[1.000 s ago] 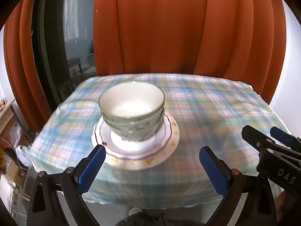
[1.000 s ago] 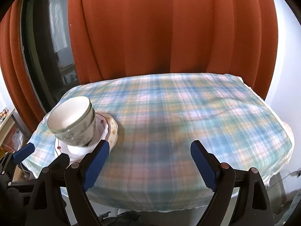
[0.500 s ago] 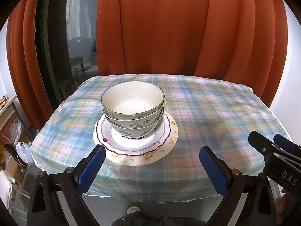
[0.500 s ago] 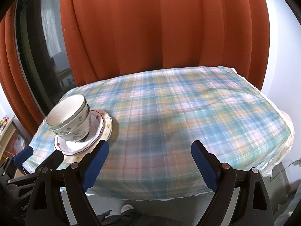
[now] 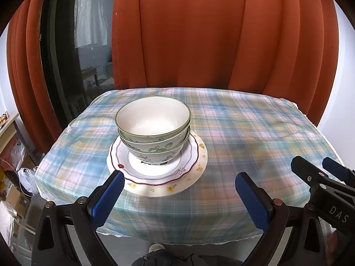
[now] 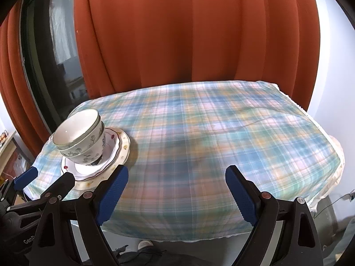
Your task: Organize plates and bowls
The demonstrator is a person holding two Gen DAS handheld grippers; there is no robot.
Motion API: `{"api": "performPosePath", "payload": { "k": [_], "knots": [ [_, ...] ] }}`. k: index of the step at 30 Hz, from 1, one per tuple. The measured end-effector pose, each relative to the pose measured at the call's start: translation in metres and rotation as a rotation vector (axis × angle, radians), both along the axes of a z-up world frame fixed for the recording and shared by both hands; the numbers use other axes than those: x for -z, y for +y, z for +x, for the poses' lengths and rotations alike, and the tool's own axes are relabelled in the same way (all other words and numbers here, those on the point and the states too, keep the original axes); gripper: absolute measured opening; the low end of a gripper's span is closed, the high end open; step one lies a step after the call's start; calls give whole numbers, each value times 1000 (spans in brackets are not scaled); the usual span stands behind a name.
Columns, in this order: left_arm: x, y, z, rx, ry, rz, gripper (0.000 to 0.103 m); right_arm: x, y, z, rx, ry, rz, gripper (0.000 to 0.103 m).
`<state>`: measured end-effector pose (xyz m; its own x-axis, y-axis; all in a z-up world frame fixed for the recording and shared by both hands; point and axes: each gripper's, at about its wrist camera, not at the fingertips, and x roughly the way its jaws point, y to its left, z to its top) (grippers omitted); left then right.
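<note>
- The left gripper (image 5: 176,194) is seen with its jaws spread wide and nothing held between them; the stacked bowls (image 5: 153,130) are found just ahead of it, slightly toward its left finger, nested on two stacked plates (image 5: 195,168).
- The plates are seen resting on the plaid tablecloth (image 5: 255,133), near the table edge closest to the gripper.
- The right gripper (image 6: 176,194) is likewise held wide open and empty; from it, the bowls (image 6: 82,137) and plates (image 6: 121,146) lie ahead and well off to its left, with only bare cloth (image 6: 221,128) in front.
- A risk is judged: if the stack is nudged at a bowl rim, the nested bowls could be tipped or slid off the plates, and the cloth could be dragged toward the near edge.
- The bowl interior and both plate rims are shown head-on only in the left view; the table's right side and far-right corner are shown only in the right view.
</note>
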<state>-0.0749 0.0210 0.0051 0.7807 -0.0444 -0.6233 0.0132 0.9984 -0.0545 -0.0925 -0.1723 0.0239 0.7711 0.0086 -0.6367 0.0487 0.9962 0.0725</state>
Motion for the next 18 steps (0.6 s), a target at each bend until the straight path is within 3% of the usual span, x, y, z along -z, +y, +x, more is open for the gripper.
{"api": "performPosePath", "payload": {
  "k": [18],
  "knots": [
    [1, -3, 0, 3, 1, 4, 101, 0, -3, 0, 6, 1, 2, 91]
  ]
}}
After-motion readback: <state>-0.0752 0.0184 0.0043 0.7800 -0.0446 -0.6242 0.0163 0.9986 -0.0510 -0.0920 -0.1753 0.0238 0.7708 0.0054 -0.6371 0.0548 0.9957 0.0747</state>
